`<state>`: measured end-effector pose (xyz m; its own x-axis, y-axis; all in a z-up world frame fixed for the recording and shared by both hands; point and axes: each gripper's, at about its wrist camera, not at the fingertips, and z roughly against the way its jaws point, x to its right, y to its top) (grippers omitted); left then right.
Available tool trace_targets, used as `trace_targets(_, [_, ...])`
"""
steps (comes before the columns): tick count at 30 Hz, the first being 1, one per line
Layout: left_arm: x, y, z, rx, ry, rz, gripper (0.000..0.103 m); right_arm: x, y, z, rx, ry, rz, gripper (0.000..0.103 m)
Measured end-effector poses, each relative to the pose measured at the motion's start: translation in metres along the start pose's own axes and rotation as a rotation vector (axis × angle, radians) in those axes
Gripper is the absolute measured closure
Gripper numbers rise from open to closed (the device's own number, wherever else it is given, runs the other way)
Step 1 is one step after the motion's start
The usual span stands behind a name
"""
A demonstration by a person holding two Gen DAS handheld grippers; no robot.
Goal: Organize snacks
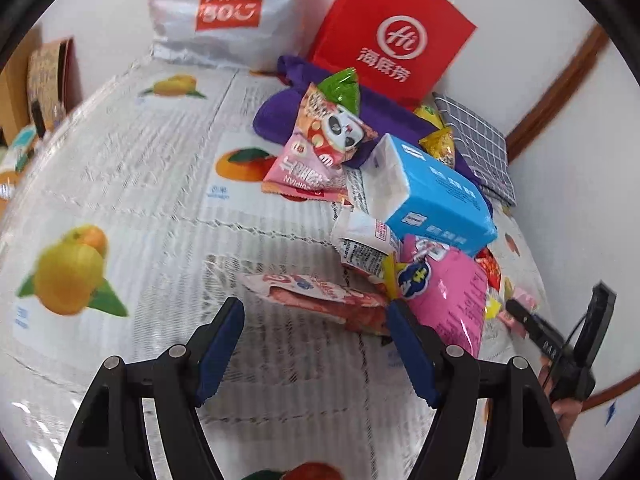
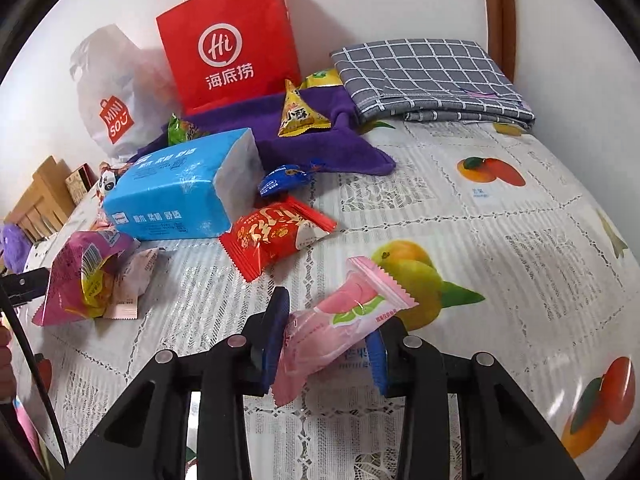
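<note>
My right gripper [image 2: 330, 320] is shut on a pale pink snack packet [image 2: 344, 312], which sticks up and to the right from between the blue pads, clear of the tablecloth. My left gripper [image 1: 315, 306] stands open over the fruit-print tablecloth [image 1: 140, 200], with a flat red-and-white packet [image 1: 320, 294] lying just beyond its fingertips. Loose snacks lie in a heap: a magenta bag [image 1: 448, 300], a panda packet [image 1: 332, 128], a red packet [image 2: 276, 236], a yellow triangular pack [image 2: 300, 114] and a small blue candy [image 2: 284, 180]. The right gripper [image 1: 536, 324] shows at the left wrist view's right edge.
A blue tissue pack [image 2: 176, 196] lies among the snacks. A red paper bag [image 2: 228, 52] and a white Miniso bag [image 1: 228, 12] stand against the wall. A purple cloth [image 2: 320, 128] and a folded grey checked cloth [image 2: 432, 76] lie at the back. Cardboard boxes [image 1: 44, 80] stand far left.
</note>
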<state>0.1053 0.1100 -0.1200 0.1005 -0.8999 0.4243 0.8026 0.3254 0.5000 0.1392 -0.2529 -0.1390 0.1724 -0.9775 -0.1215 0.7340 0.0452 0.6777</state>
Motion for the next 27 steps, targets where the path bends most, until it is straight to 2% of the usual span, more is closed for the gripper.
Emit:
trace_targets(4, [-0.003, 0.001, -0.009, 0.017, -0.015, 0.062, 0.035, 0.002, 0.000, -0.003, -0.009, 0.018, -0.017, 0.066])
trace_targets(6, [-0.002, 0.004, -0.014, 0.024, -0.018, 0.075, 0.042, 0.003, -0.001, -0.004, -0.011, 0.025, -0.025, 0.066])
trace_targets(8, [-0.002, 0.006, -0.018, 0.020, -0.022, 0.084, 0.060, 0.002, -0.001, -0.005, -0.016, 0.020, -0.025, 0.066])
trace_targets(11, [-0.001, 0.009, -0.017, 0.017, -0.030, 0.076, 0.073, -0.002, -0.001, -0.006, -0.021, 0.003, -0.008, 0.065])
trace_targets(13, [0.001, 0.011, -0.007, 0.027, -0.007, 0.057, 0.076, -0.002, -0.001, -0.006, -0.022, 0.007, -0.008, 0.065])
trace_targets(17, [-0.004, 0.013, 0.013, 0.046, 0.076, 0.053, 0.076, 0.000, -0.001, -0.006, -0.023, 0.013, -0.013, 0.065])
trace_targets(21, [-0.010, 0.014, 0.011, 0.012, 0.129, 0.080, 0.076, -0.003, -0.001, -0.006, -0.025, 0.014, -0.002, 0.064])
trace_targets(26, [-0.003, 0.015, -0.007, -0.008, 0.170, 0.110, 0.049, -0.007, -0.002, -0.006, -0.028, 0.013, 0.022, 0.063])
trace_targets(27, [0.000, 0.014, -0.009, -0.010, 0.167, 0.112, 0.048, -0.007, -0.002, -0.006, -0.028, 0.014, 0.026, 0.063])
